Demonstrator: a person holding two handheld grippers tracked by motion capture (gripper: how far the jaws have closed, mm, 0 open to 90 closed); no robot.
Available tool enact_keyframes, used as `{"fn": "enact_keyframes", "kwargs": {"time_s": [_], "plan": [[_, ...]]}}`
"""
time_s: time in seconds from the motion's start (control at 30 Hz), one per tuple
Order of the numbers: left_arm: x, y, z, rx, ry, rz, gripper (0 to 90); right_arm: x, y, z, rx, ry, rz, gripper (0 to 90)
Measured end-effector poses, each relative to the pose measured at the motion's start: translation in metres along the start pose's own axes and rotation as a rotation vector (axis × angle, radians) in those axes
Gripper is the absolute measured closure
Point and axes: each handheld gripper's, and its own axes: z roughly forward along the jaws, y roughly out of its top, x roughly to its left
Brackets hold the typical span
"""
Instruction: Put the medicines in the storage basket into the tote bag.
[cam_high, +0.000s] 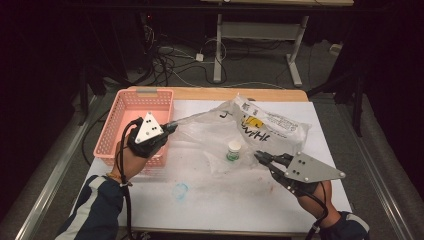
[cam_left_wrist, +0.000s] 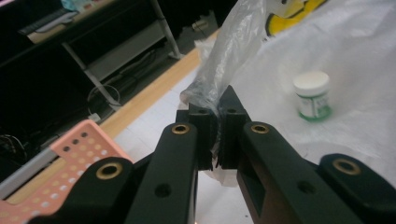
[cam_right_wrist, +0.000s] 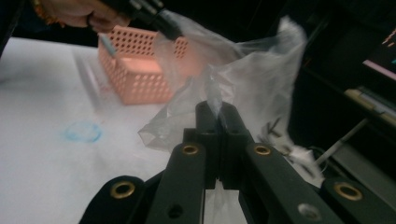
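Both grippers, left (cam_high: 171, 126) and right (cam_high: 258, 156), are clamped on the bag (cam_high: 215, 131), holding it spread; the jar (cam_high: 233, 150) looks uncovered beneath, not yet binned in the basket (cam_high: 125, 107).

- The left gripper (cam_high: 170, 127) is wearing a grey three-cornered plate behind its black jaws, dotted with small dark screws.
- A black cable is trailing back from it past a dark blue sleeve (cam_high: 97, 210) with white stripes.
- The right gripper (cam_high: 260, 157) is carrying the same plate; brass-ringed holes are showing on its jaw arms.
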Motion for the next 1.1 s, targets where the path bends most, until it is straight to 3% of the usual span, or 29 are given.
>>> {"fn": "enact_keyframes", "kwargs": {"time_s": [0.4,0.77,0.93,1.1], "plan": [[0.011,0.029,-0.013,-0.072,0.023,0.022,85.0,-0.028,0.034,-0.016,-0.11,-0.104,-0.022,90.0],[0.018,0.069,-0.021,-0.141,0.025,0.056,84.9,-0.065,0.046,-0.03,-0.169,-0.197,0.038,90.0],[0.021,0.081,-0.017,-0.153,0.03,0.055,84.8,-0.084,0.048,-0.032,-0.153,-0.252,0.051,90.0],[0.022,0.088,-0.001,-0.131,0.04,0.067,82.6,-0.107,0.04,-0.021,-0.103,-0.287,0.099,90.0]]}}
